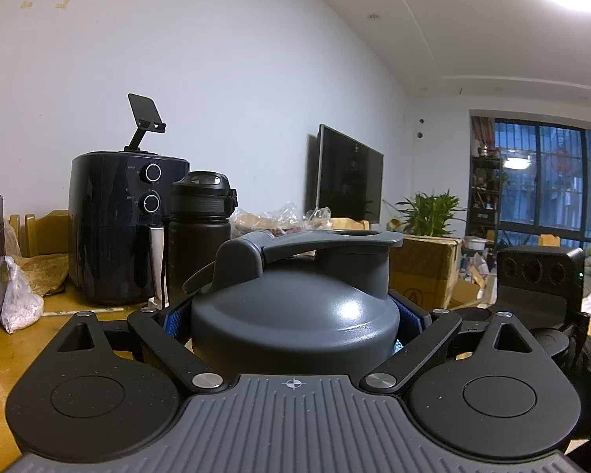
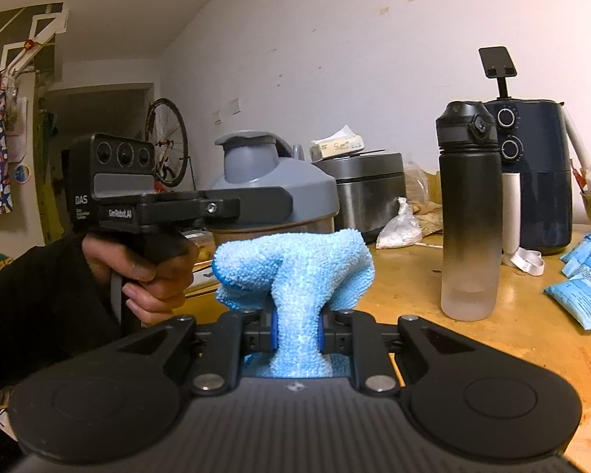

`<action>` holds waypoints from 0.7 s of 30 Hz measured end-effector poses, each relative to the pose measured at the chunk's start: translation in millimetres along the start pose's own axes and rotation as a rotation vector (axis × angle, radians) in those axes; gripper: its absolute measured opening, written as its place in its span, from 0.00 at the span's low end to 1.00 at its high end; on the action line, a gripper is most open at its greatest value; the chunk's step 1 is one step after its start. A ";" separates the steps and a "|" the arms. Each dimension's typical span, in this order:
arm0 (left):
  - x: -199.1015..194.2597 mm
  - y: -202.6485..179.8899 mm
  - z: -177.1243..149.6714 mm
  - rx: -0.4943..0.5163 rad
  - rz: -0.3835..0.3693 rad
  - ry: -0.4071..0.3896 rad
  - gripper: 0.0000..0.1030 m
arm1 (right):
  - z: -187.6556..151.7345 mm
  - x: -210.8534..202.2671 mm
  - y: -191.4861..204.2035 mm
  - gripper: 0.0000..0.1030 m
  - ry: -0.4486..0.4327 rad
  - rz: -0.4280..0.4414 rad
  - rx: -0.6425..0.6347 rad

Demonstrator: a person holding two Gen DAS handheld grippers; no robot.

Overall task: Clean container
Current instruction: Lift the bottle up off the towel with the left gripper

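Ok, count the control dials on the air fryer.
2, stacked on the air fryer front: upper dial, lower dial. Any on the back would be hidden.

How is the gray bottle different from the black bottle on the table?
The gray bottle is held by the left gripper; the black bottle stands free on the table. The gray bottle's lid is a wide dome with a spout, while the black bottle's cap is narrow. The gray bottle looks wide, the black one slim and tall, fading from black to frosted clear at the bottom. Both are upright with lids on.
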State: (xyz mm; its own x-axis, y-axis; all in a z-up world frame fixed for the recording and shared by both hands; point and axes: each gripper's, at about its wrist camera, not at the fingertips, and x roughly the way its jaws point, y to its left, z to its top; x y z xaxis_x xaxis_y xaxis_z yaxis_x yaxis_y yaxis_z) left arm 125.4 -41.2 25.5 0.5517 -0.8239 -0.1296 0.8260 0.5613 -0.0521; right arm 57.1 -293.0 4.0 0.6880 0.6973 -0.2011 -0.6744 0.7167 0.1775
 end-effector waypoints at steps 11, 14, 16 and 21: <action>0.8 -0.5 1.0 -0.002 0.001 0.003 0.93 | 2.8 2.3 -5.2 0.11 0.021 0.034 -0.005; 1.0 -0.5 1.2 -0.002 0.001 0.003 0.93 | 0.4 3.5 -7.5 0.10 0.029 0.046 0.005; 1.3 -0.3 1.1 -0.002 0.001 0.004 0.93 | -2.2 4.6 -8.7 0.10 0.039 0.052 0.009; 0.8 -0.4 1.5 -0.003 0.001 0.003 0.93 | -11.3 11.4 -10.5 0.10 0.090 0.059 0.003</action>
State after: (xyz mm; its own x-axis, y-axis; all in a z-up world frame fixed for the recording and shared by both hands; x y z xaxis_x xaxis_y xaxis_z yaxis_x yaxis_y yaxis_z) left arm 125.7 -42.2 27.0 0.5524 -0.8229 -0.1326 0.8249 0.5626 -0.0548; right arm 69.0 -292.7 -11.1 0.6201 0.7345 -0.2756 -0.7123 0.6743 0.1946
